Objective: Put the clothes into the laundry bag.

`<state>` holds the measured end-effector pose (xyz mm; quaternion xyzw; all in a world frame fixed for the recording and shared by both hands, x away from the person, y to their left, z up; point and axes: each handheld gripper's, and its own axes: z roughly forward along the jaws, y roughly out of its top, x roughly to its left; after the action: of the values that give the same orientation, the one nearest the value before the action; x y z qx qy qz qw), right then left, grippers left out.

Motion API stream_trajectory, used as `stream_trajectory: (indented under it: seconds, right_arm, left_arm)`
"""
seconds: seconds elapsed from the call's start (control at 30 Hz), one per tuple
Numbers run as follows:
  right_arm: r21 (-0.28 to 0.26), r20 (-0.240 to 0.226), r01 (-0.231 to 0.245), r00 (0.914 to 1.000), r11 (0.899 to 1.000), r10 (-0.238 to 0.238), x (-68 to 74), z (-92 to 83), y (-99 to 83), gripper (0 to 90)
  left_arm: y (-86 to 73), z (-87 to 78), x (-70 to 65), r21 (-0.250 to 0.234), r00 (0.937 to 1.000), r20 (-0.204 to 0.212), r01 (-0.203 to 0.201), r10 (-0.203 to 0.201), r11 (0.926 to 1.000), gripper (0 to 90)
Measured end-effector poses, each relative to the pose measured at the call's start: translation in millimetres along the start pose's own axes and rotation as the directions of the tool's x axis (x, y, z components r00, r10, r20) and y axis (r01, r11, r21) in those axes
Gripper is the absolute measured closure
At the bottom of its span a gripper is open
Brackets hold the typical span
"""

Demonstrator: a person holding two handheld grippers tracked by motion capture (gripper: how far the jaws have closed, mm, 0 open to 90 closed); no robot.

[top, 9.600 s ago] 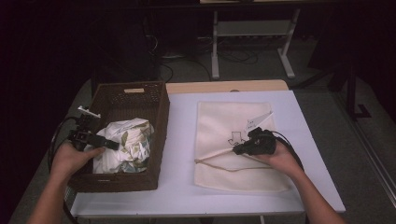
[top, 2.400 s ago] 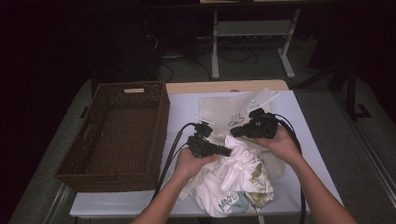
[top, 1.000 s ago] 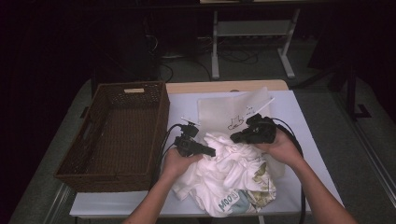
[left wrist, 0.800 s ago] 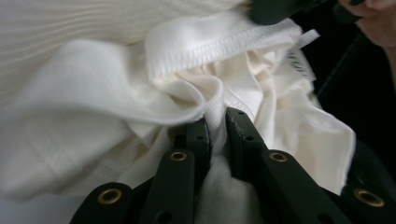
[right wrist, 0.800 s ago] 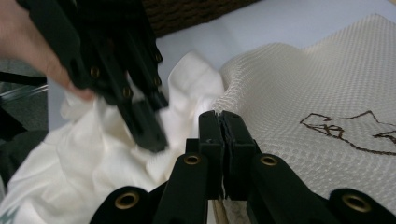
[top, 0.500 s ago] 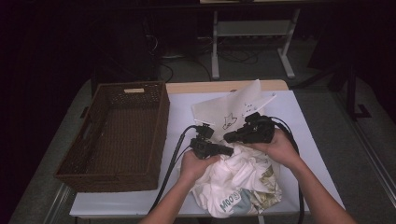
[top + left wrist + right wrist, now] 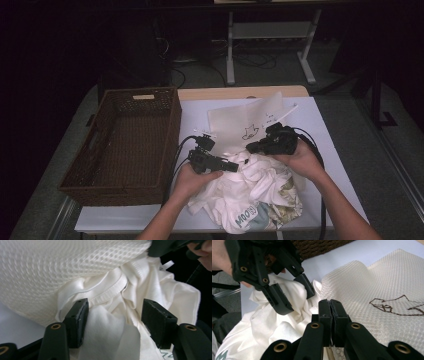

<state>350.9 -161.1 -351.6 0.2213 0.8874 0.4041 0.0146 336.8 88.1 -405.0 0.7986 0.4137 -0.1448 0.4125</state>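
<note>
Left claw (image 7: 234, 165) jaws have just been opening: spread now, with folds of the crumpled white cotton T-shirt (image 7: 250, 192) loose between the pads, nothing pressed. Half a second ago it sat a touch further right, over the heap. Reads as a release: shirt is dumped on the table (image 7: 330, 125) and the left hand is free to re-grip.

Right claw (image 7: 251, 147) jaws pressed together, pinching the edge of the cream waffle-weave cloth with the brown embroidered outline (image 7: 245, 122). Cloth corner is lifted and folded over; a second ago it lay flatter.

T-shirt sits near the front edge of the table, partly on the cloth, between both hands. Dark brown woven wicker basket (image 7: 127, 140) at left, nothing in it.

View differences:
- Left gripper view: open pads (image 7: 78, 317) either side of the shirt's ribbed hem (image 7: 110, 291), waffle cloth (image 7: 62, 267) draped just above. High view can't resolve that gap.
- Right gripper view: closed pads (image 7: 325, 312) on the cloth (image 7: 372, 285), left claw (image 7: 294, 296) spread over the shirt (image 7: 274, 322).
- High view: printed lettering on the shirt, basket position.
</note>
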Motion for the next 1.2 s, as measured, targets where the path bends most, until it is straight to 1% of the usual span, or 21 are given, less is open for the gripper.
stream_trajectory:
  seconds: [0.07, 0.1, 0.13, 0.17, 0.2, 0.23, 0.27, 0.33, 0.4, 0.43, 0.5, 0.57, 0.63, 0.73, 0.8, 0.87, 0.93, 1.0, 1.07, 1.13, 1.2]
  right_arm:
    - [0.003, -0.002, 0.005, 1.0, 1.0, -0.005, 1.4, 2.1, 1.0, 87.8]
    - [0.004, -0.004, 0.007, 1.0, 1.0, -0.007, 1.8, 3.0, 1.3, 87.8]
    - [0.004, -0.006, 0.006, 1.0, 1.0, -0.006, 2.1, 3.5, 1.6, 87.8]
    - [0.004, -0.008, 0.005, 1.0, 1.0, -0.005, 2.2, 4.2, 2.1, 87.7]
    - [0.004, -0.008, 0.007, 0.9999, 1.0, -0.007, 2.1, 4.4, 2.4, 87.7]
    - [0.002, -0.01, 0.006, 0.9999, 1.0, -0.006, 1.6, 4.5, 2.6, 87.7]
    - [-0.002, -0.013, 0.004, 0.9999, 1.0, -0.004, 1.1, 4.3, 2.9, 87.7]
    - [-0.006, -0.016, 0.002, 0.9999, 1.0, -0.003, 0.7, 3.3, 3.6, 87.7]
    - [-0.011, -0.02, 0.005, 0.9998, 1.0, -0.005, 1.0, 2.6, 4.2, 87.8]
    - [-0.016, -0.029, 0.006, 0.9996, 1.0, -0.007, 1.8, 1.6, 4.5, 87.8]
    - [-0.041, -0.057, -0.004, 0.9984, 0.999, 0.002, 2.9, -2.1, 5.1, 87.9]
    - [-0.062, -0.061, -0.005, 0.9981, 0.998, 0.001, 3.6, -6.0, 5.6, 87.8]
    - [-0.051, -0.04, -0.006, 0.9992, 0.999, 0.004, 2.8, -6.9, 4.1, 87.8]
    - [0.002, -0.013, -0.003, 0.9999, 1.0, 0.003, 0.4, -1.1, -2.5, 86.9]
    - [0.017, -0.007, -0.003, 1.0, 1.0, 0.003, 0.6, 2.0, -4.7, 84.1]
    - [0.023, 0.005, 0.013, 0.9999, 1.0, -0.013, 1.8, 3.8, -5.9, 76.7]
    - [0.041, 0.021, 0.03, 0.9993, 0.999, -0.031, 2.8, 4.0, -6.7, 71.6]
    - [0.048, 0.027, 0.034, 0.999, 0.998, -0.035, 2.9, 3.5, -8.0, 66.6]
    - [0.064, 0.039, 0.044, 0.9982, 0.997, -0.046, 2.5, 2.8, -10.1, 65.5]
    - [0.083, 0.049, 0.044, 0.9976, 0.996, -0.048, 2.0, 3.2, -11.8, 67.2]
    - [0.096, 0.048, 0.055, 0.9971, 0.994, -0.06, 2.0, 4.3, -12.6, 73.4]
  left_arm:
    - [-0.9, 10.2, 1.7, 0.006, 0.9999, 0.008, 0.014, -0.014, 0.9999, 36.1]
    - [-0.7, 13.9, 1.5, 0.01, 1.0, 0.001, 0.008, -0.008, 0.9999, 40.1]
    - [-0.2, 19.3, 1.1, 0.006, 0.9999, -0.014, -0.005, 0.006, 1.0, 47.9]
    - [0.4, 21.8, 1.4, 0.0, 0.9999, -0.015, -0.004, 0.004, 1.0, 51.8]
    - [0.9, 24.6, 1.7, -0.013, 0.9999, -0.014, -0.003, 0.003, 0.9999, 61.9]
    - [1.6, 26.9, 2.2, -0.023, 1.0, -0.007, -0.002, 0.002, 0.9997, 72.1]
    - [2.9, 28.3, 2.0, -0.043, 0.9998, 0.017, 0.013, -0.012, 0.999, 76.5]
    - [6.3, 28.6, -3.1, -0.061, 0.9993, 0.036, 0.01, -0.008, 0.9981, 80.1]
    - [11.8, 26.7, -12.1, -0.09, 0.9964, 0.085, 0.001, 0.007, 0.9959, 80.8]
    - [14.3, 26.0, -15.9, -0.099, 0.9968, 0.078, -0.008, 0.016, 0.995, 80.9]
    - [17.4, 26.8, -17.4, -0.101, 0.9987, 0.041, -0.025, 0.029, 0.9946, 80.8]
    - [19.0, 30.1, -10.6, -0.106, 0.9999, 0.008, -0.005, 0.006, 0.9944, 80.1]
    - [18.0, 32.4, -5.7, -0.1, 0.9999, 0.004, 0.013, -0.013, 0.9949, 76.9]
    - [13.0, 28.0, -7.8, -0.083, 1.0, -0.007, -0.003, 0.003, 0.9965, 62.6]
    - [10.7, 22.2, -10.8, -0.064, 0.9998, -0.013, -0.018, 0.017, 0.9978, 50.8]
    - [7.2, 12.4, -14.2, -0.047, 0.9977, -0.043, -0.054, 0.052, 0.9974, 46.6]
    - [4.6, 4.9, -13.7, -0.036, 0.9978, -0.042, -0.053, 0.051, 0.998, 43.8]
    - [1.3, -3.5, -11.9, -0.029, 0.9982, -0.037, -0.048, 0.047, 0.9984, 40.7]
    - [-1.7, -8.1, -9.4, -0.014, 0.9988, -0.025, -0.042, 0.042, 0.999, 37.4]
    - [-5.6, -10.6, -7.7, 0.002, 0.999, -0.013, -0.042, 0.042, 0.9991, 34.3]
    - [-9.4, -8.7, -5.8, 0.02, 0.9994, -0.001, -0.035, 0.035, 0.9992, 33.7]
